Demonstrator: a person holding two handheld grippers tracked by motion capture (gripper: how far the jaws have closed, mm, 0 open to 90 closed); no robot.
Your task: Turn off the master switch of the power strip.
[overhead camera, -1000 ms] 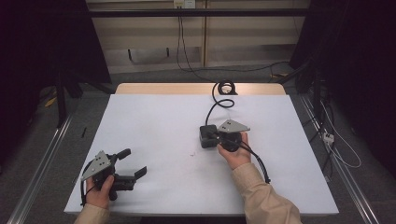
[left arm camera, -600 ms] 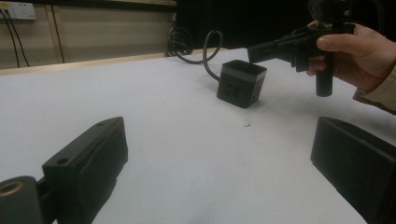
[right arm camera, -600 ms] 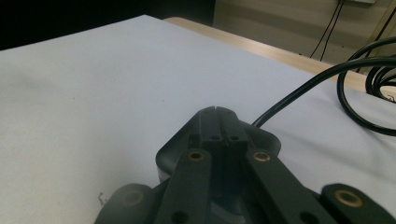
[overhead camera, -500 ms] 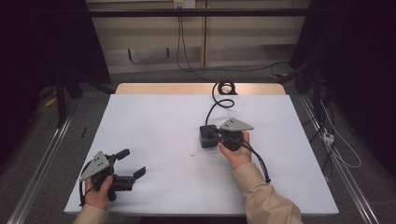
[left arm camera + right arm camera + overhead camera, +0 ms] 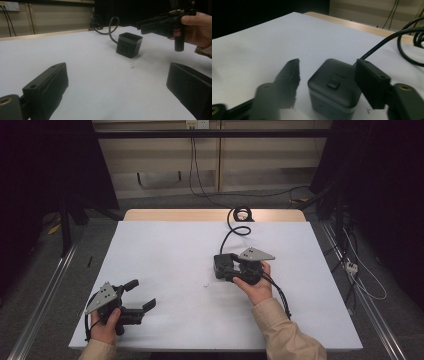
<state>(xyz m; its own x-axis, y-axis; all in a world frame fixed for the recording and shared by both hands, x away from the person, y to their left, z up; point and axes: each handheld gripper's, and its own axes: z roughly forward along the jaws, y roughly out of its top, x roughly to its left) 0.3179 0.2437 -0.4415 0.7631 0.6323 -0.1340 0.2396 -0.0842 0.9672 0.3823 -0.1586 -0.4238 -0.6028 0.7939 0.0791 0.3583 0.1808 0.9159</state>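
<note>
as the right claw (image 5: 227, 268) had just been opening, the black cube (image 5: 221, 266) sat freed between its jaws at frame centre on the worktop (image 5: 165, 250); left claw (image 5: 140, 296) idle, released.

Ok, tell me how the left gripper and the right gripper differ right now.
The left gripper sits near the table's front-left corner with nothing between its open jaws; the right gripper is mid-table at the black cube-shaped power socket. In the right gripper view that cube stands between jaws that have just been opening, pads clear of it. Both are black, hand-held, and carry a grey three-cornered plate.
</note>
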